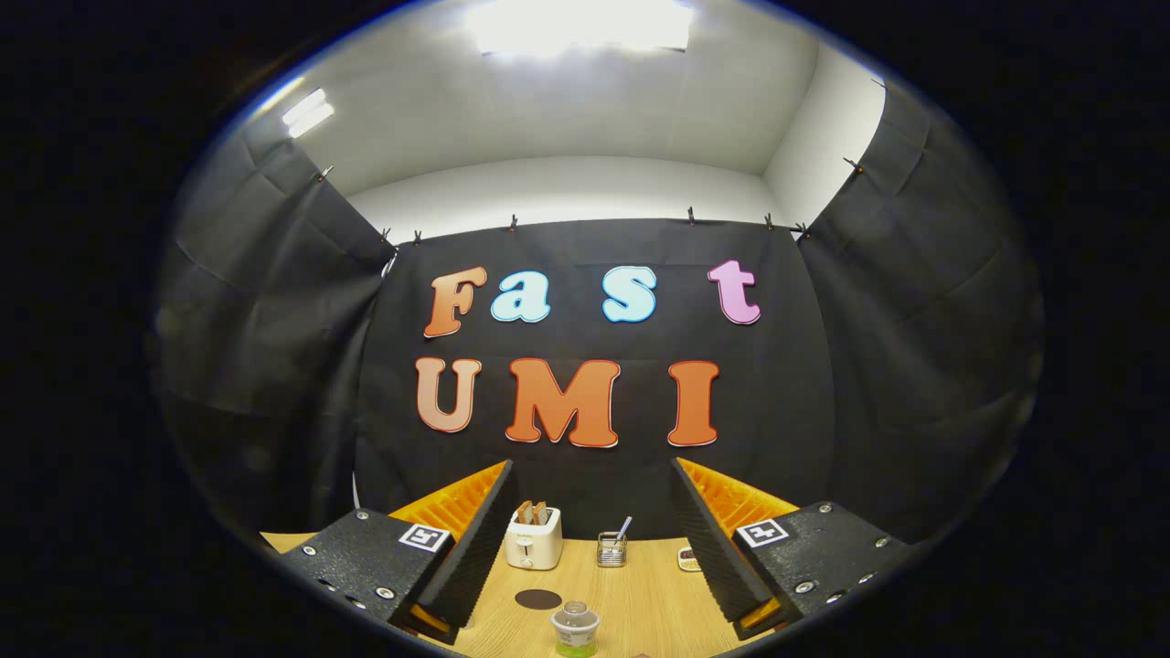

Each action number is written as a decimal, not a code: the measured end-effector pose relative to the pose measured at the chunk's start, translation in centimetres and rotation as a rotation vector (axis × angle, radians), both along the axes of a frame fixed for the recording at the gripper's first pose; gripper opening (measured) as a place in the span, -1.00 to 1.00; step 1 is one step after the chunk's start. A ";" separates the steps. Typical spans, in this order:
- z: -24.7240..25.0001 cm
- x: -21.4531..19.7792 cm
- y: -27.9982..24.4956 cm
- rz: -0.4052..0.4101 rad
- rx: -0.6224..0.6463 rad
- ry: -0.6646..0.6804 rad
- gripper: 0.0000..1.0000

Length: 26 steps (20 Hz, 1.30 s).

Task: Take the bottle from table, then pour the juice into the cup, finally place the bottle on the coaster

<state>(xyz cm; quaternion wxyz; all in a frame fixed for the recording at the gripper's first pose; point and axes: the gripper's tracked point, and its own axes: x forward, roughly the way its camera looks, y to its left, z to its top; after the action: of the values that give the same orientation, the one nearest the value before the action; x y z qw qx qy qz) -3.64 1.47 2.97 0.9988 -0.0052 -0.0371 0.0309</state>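
My gripper (592,475) is open, its two fingers spread wide with nothing between them, held well above the wooden table (640,594). Below and between the fingers stands a small clear bottle (575,629) with green juice at its bottom, seen from above. Just beyond it, toward the left finger, a dark round coaster (537,599) lies flat on the table. I cannot make out a cup.
A white toaster (534,539) with bread slices in it stands at the back of the table. To its right is a wire holder (611,548) with a utensil in it. A small item (688,558) sits by the right finger.
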 end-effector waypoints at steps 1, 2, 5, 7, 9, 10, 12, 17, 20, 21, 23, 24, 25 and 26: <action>-0.4 0.0 0.1 -0.008 -0.010 -0.008 0.96; -0.8 0.0 0.3 -0.009 -0.018 -0.015 0.96; -2.6 -0.2 0.8 -0.011 -0.033 -0.013 0.96; -4.4 -0.3 0.9 -0.011 -0.042 -0.003 0.96; -6.4 -0.2 0.9 -0.004 -0.046 0.011 0.96; -7.7 -0.2 0.9 -0.001 -0.045 0.026 0.96; -10.1 -0.1 0.8 0.005 -0.039 0.056 0.96; -17.8 0.5 1.2 0.026 -0.046 0.176 0.96; -22.3 0.7 1.5 0.037 -0.027 0.253 0.97; -23.7 0.7 1.5 0.037 -0.014 0.280 0.97; -26.2 1.3 1.3 0.031 0.005 0.329 0.97; -27.3 1.4 1.5 0.032 0.014 0.350 0.97; -28.3 1.6 1.6 0.035 0.024 0.368 0.97; -29.4 1.8 1.8 0.036 0.032 0.387 0.96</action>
<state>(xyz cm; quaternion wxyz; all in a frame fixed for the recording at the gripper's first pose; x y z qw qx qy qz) -1.85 3.30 -26.40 0.9866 0.0172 0.1548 0.0486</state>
